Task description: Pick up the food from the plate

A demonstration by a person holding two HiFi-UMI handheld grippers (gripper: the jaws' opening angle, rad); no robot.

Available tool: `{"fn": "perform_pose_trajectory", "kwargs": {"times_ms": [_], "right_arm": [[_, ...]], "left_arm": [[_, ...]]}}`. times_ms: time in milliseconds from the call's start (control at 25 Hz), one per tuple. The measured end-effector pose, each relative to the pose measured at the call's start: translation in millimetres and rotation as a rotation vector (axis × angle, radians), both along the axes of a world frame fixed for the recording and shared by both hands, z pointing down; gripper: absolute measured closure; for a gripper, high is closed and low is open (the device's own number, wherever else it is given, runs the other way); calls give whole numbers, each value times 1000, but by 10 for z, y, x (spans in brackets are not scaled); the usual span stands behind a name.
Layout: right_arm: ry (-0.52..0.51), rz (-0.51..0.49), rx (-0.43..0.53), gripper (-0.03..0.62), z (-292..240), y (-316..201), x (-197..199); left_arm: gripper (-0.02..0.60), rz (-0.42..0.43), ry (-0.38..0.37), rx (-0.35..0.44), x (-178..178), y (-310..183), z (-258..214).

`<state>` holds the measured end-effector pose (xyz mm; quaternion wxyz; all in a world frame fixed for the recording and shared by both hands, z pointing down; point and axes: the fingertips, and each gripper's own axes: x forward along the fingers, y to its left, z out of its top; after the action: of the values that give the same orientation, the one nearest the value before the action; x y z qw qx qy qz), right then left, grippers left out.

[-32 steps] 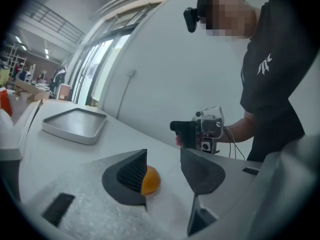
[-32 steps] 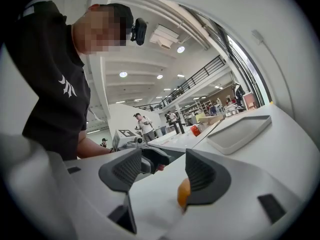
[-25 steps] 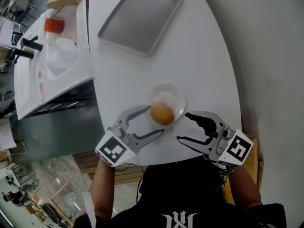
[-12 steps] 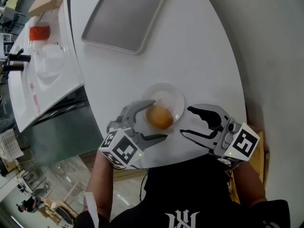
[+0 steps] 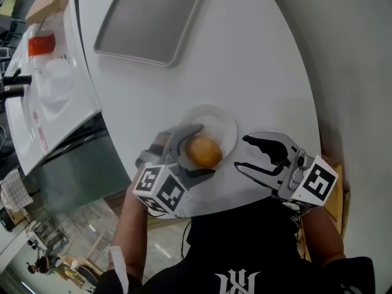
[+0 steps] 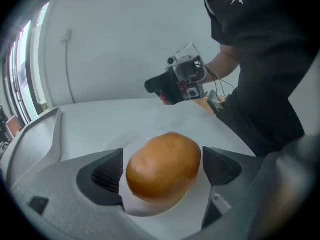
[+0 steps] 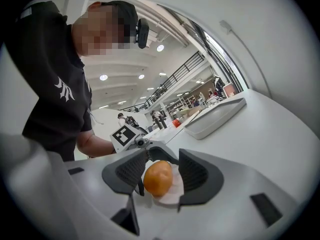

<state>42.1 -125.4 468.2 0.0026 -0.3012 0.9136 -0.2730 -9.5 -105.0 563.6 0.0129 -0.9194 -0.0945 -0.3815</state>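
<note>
A golden-brown bun (image 5: pixel 203 152) lies on a small pale plate (image 5: pixel 215 122) near the front edge of the white table (image 5: pixel 257 72). My left gripper (image 5: pixel 205 150) straddles the bun, one jaw on each side. In the left gripper view the bun (image 6: pixel 164 165) sits between the dark pads (image 6: pixel 102 176) with slim gaps; these jaws are opening. My right gripper (image 5: pixel 242 152) hovers just right of the plate with nothing between its jaws, which are closing. Its own view shows the bun (image 7: pixel 157 178) beyond the jaw tips, on the plate (image 7: pixel 176 194).
A grey metal tray (image 5: pixel 147 23) lies at the far side of the table. Across a gap to the left stands a white counter (image 5: pixel 76 103) with a red-capped container (image 5: pixel 41 43). The table's curved edge runs just in front of both grippers.
The left gripper slid forward around the bun and its jaws spread wider. The right gripper stayed beside the plate, its jaws a little narrower.
</note>
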Motion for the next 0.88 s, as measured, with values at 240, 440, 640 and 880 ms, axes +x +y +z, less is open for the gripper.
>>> {"fn": "perform_pose_trajectory", "kwargs": {"times_ms": [240, 440, 640, 880], "right_arm": [[3, 14, -11, 411, 42, -1, 30], [0, 12, -19, 416, 63, 13, 27], [2, 3, -9, 419, 57, 12, 26], [22, -19, 71, 424, -110, -9, -37]], "left_arm": [[109, 6, -40, -37, -25, 48, 81], [141, -38, -31, -36, -11, -20, 61], [146, -78, -6, -14, -7, -90, -23], [146, -206, 107, 17, -59, -272, -315]]}}
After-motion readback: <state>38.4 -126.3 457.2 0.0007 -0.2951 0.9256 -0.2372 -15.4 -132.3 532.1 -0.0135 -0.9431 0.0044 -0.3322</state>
